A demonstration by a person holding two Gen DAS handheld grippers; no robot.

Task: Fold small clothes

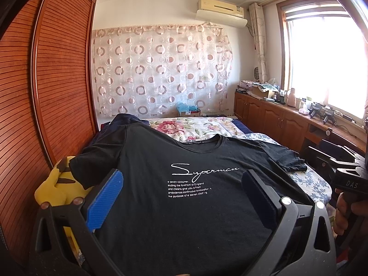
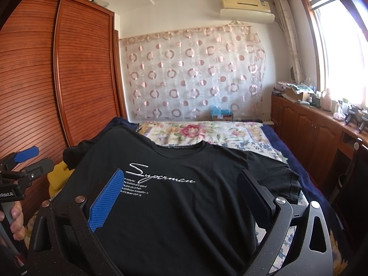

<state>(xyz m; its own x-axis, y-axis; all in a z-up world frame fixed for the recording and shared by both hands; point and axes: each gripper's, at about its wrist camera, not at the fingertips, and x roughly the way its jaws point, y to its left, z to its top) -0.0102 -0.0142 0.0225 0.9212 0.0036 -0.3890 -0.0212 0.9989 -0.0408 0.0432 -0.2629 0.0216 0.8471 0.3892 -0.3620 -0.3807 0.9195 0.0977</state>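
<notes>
A black T-shirt (image 1: 184, 218) with white "Superman" lettering lies spread front-up on the bed, collar at the far end, both short sleeves out to the sides. The same T-shirt (image 2: 174, 218) fills the lower middle of the right wrist view. My left gripper (image 1: 181, 186) hovers open over the shirt's lower half, blue pads (image 1: 103, 202) wide apart, nothing between them. My right gripper (image 2: 181, 186) is open too, above the shirt's lower right part. Each gripper shows at the edge of the other's view, held by a hand.
A yellow plush toy (image 1: 55, 188) sits left of the shirt against the wooden wardrobe (image 1: 46, 80). The floral bedspread (image 1: 191, 126) stretches beyond the collar. A wooden cabinet (image 1: 276, 117) with clutter runs along the right under the window. The other gripper (image 2: 20, 168) is at the left edge.
</notes>
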